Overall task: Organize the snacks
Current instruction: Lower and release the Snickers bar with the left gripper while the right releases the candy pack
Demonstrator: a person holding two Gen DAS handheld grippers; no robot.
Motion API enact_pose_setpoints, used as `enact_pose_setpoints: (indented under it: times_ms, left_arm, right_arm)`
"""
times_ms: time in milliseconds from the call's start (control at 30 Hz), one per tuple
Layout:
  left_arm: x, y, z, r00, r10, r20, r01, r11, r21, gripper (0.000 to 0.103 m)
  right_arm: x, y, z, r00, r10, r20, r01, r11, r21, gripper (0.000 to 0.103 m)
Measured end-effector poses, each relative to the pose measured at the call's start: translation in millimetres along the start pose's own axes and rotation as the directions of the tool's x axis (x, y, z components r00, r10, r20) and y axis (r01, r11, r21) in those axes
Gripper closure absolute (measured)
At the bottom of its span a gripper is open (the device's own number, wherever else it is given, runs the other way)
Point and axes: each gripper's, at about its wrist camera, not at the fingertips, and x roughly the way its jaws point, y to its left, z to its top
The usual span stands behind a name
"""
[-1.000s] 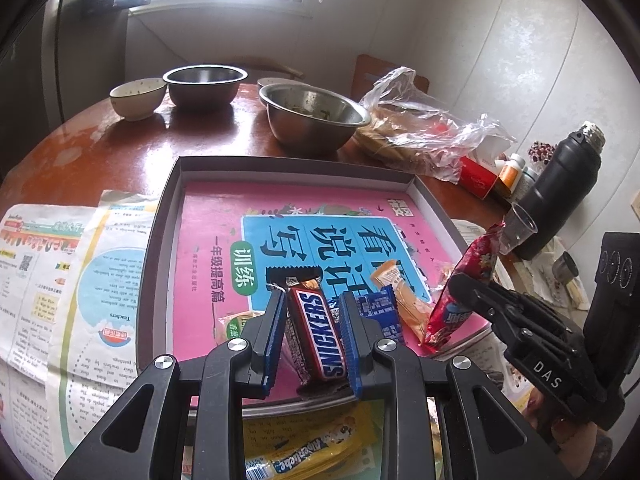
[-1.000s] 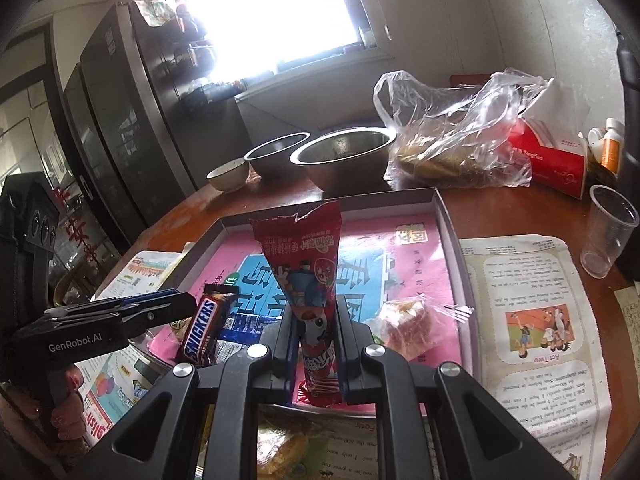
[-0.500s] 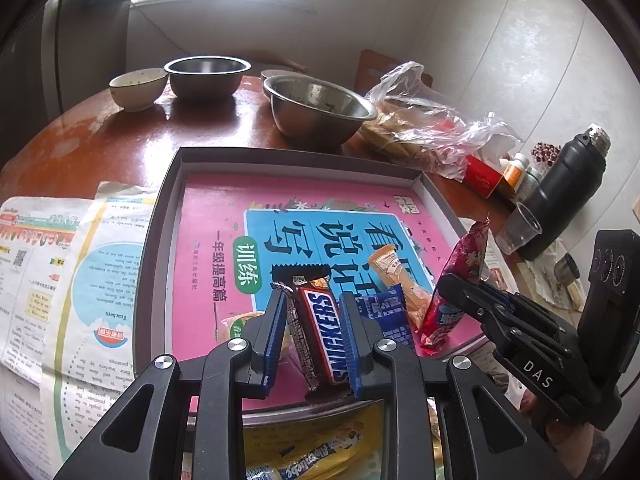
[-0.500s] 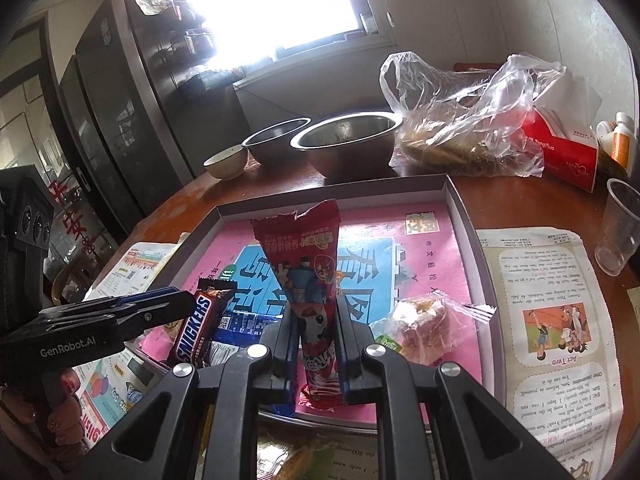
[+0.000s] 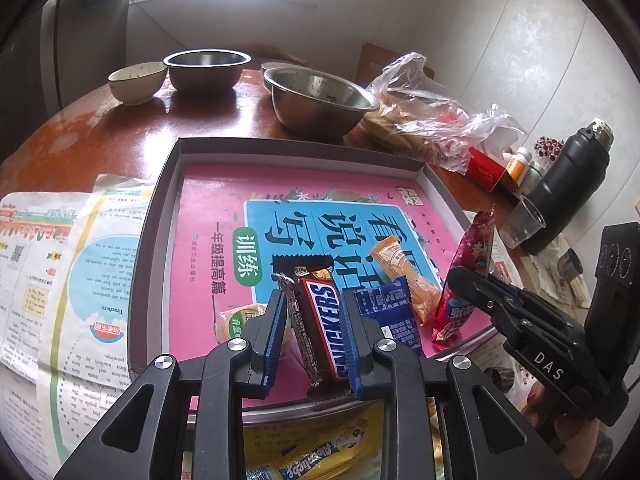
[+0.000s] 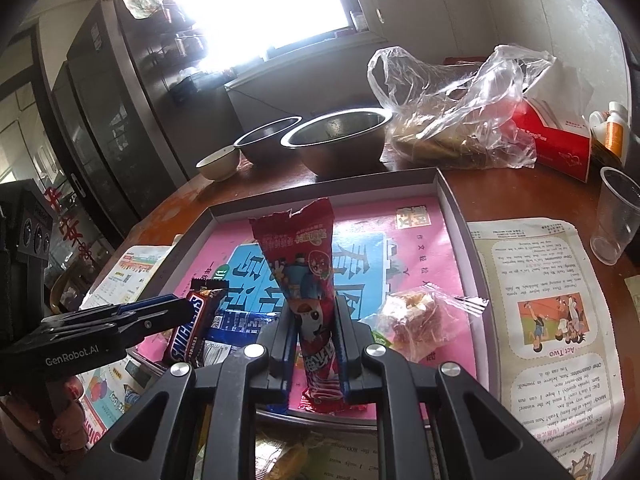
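My left gripper is shut on a Snickers bar held over the near edge of a shallow grey tray lined with a pink and blue booklet. My right gripper is shut on a red snack packet that stands upright over the tray's near edge. In the tray lie a blue packet, an orange wafer packet and a clear-wrapped pastry. The left gripper with the Snickers bar also shows in the right wrist view.
Two steel bowls and a ceramic bowl stand beyond the tray. A plastic bag of food, a red box, a plastic cup and a black flask stand at the right. Printed sheets flank the tray.
Both grippers have moved forward and lower over the tray's near edge, each still holding its snack. The Snickers bar and the red packet sit closer to the snacks in the tray.
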Motion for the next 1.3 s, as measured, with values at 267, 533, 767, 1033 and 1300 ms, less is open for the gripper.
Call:
enact_pose_setpoints:
  times_ms: [267, 533, 767, 1033, 1300]
  left_arm:
    - [0, -2, -2, 1.0, 0.001, -0.003, -0.001, 1.0, 0.01, 0.075]
    - [-3, 1, -3, 1.0, -0.014, 0.001, 0.014, 1.0, 0.011, 0.075]
    - [-4, -1, -3, 1.0, -0.013, 0.008, 0.013, 1.0, 0.023, 0.075]
    - [-6, -5, -3, 1.0, -0.006, 0.012, 0.006, 0.999, 0.037, 0.067]
    - [-9, -6, -4, 1.0, -0.015, 0.02, 0.015, 0.999, 0.033, 0.051]
  right_arm:
    - [-4, 2, -1, 1.0, -0.021, 0.01, 0.021, 1.0, -0.004, 0.079]
    - [-5, 8, -2, 0.999, -0.029, 0.013, 0.029, 1.0, -0.004, 0.075]
    - [-14, 10, -2, 0.999, -0.03, 0.038, 0.03, 1.0, 0.002, 0.075]
    - [-23, 7, -4, 0.998, -0.031, 0.057, 0.029, 0.999, 0.024, 0.064]
    - [-26, 3, -5, 0.998, -0.033, 0.055, 0.03, 0.998, 0.046, 0.061]
